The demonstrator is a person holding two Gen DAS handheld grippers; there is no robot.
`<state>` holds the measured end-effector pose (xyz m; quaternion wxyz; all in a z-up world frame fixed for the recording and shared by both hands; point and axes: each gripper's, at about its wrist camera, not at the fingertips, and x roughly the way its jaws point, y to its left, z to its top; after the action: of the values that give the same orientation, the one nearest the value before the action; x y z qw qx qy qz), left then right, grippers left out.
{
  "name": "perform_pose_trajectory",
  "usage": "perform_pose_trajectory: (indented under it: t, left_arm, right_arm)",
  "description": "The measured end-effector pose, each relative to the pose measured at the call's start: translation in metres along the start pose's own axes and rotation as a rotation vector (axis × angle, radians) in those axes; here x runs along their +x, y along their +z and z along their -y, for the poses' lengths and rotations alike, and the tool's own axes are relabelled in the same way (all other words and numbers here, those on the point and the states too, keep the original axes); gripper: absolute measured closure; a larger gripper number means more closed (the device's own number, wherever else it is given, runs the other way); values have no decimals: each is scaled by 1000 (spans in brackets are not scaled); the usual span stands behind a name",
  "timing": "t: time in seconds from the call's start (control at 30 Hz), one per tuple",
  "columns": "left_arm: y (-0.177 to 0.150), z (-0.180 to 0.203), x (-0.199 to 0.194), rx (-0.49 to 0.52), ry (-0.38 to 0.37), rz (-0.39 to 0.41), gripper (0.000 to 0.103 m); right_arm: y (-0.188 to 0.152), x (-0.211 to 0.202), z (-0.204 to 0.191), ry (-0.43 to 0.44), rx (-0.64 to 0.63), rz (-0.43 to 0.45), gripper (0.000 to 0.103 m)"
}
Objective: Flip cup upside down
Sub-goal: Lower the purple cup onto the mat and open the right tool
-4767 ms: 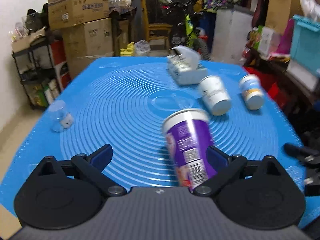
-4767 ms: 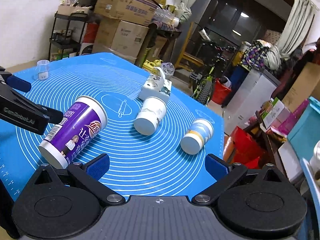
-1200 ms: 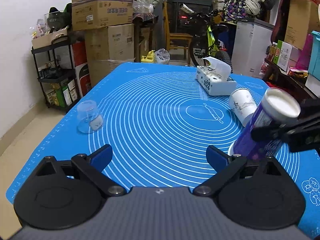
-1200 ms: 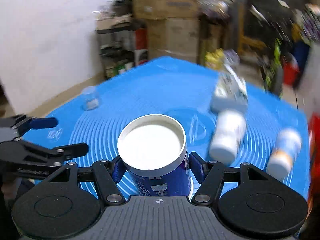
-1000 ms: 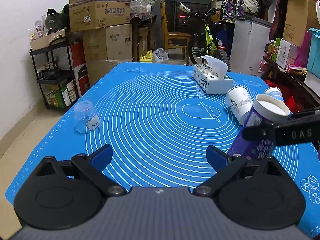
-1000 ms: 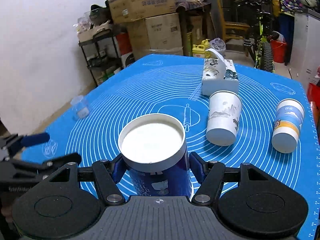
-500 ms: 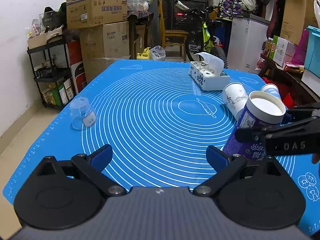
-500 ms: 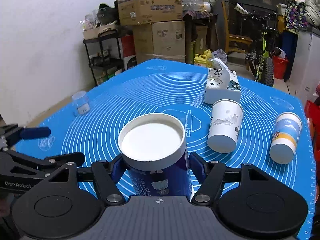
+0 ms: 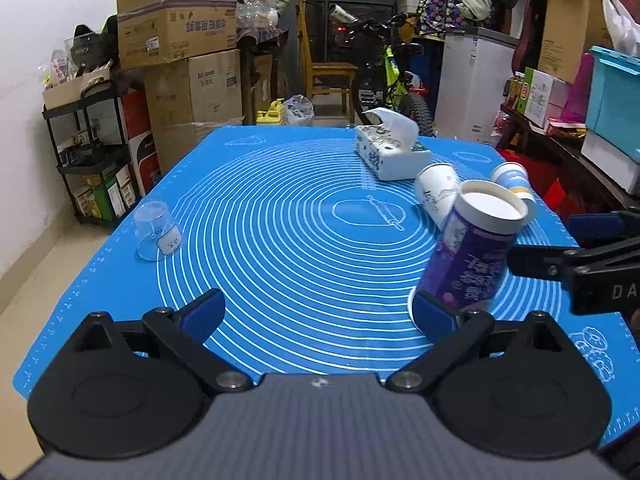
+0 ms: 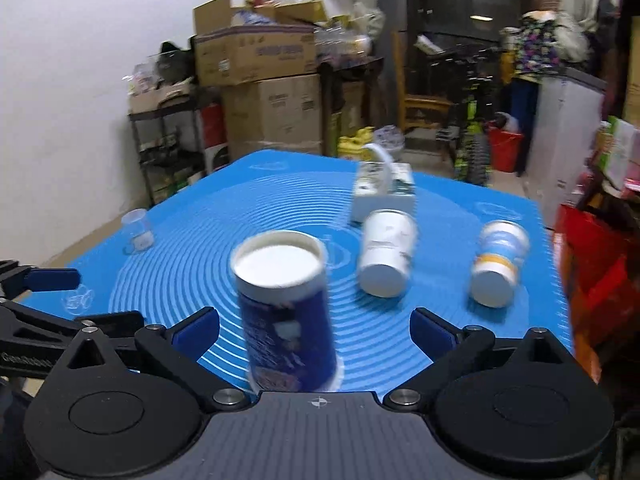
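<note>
Right gripper (image 10: pixel 315 326) low over blue ringed mat (image 10: pixel 208 240) on bench, fingers apart either side of tall purple paper cup (image 10: pixel 286 312), standing inverted, unheld. Left gripper (image 9: pixel 320 312) level, fingers apart, nothing between.

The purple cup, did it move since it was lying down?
Yes. The purple cup now stands mouth-down on the mat, nearer the right gripper than the white cup.

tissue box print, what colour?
White with a dark blue pattern on the tissue box, a white tissue sticking up. Clearest in the left wrist view.
</note>
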<state>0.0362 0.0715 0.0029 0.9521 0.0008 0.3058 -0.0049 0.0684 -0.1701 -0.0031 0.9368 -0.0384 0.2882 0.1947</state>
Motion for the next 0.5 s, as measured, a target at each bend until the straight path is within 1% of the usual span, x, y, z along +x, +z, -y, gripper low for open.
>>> perform_pose_trajectory:
  t: [0.07, 0.17, 0.33, 0.5]
  left_arm:
    - [-1, 4, -5, 13, -1, 7, 4]
    - [-2, 8, -13, 24, -8, 16, 4]
    - [-7, 17, -21, 39, -31, 7, 4]
    - [-18, 24, -29, 70, -34, 1, 4]
  right_arm:
    - [-6, -11, 6, -30, 23, 12, 2]
    - [-17, -28, 13, -49, 56, 23, 2]
    - [-34, -51, 11, -102, 55, 29, 2]
    - [-50, -70, 13, -100, 110, 27, 2]
